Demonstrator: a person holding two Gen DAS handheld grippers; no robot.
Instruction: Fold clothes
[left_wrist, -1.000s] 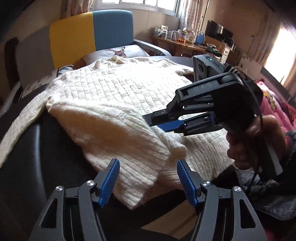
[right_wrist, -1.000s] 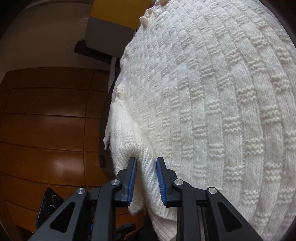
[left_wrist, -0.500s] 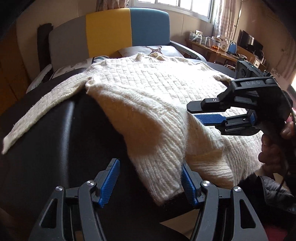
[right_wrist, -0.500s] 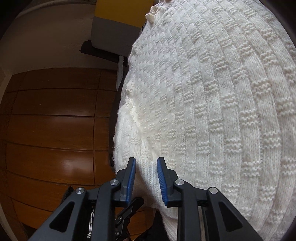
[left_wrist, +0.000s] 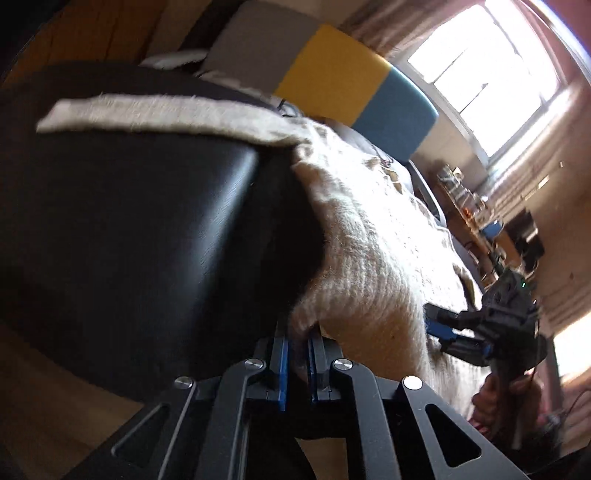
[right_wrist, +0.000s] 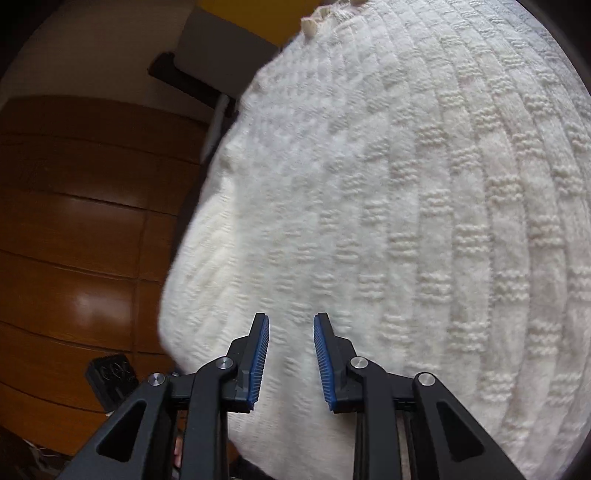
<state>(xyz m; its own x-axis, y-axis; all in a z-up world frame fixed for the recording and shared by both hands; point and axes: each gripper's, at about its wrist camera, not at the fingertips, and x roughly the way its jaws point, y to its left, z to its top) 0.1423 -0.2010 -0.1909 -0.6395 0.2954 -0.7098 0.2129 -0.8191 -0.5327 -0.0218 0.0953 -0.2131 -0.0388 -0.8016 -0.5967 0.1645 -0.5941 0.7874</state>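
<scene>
Our big white sweater (right_wrist: 388, 221) lay spread on the black sofa (left_wrist: 147, 229), hardly folded yet. Our left tongs (left_wrist: 295, 354) pinched its folded sleeve tight. Our right tongs (right_wrist: 291, 363) hung half open above it, holding nothing.

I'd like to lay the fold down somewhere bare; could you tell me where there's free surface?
Bare black surface lies left of the sweater, below its outstretched sleeve. It is crowded at the hem, where the left gripper and right gripper work.
</scene>
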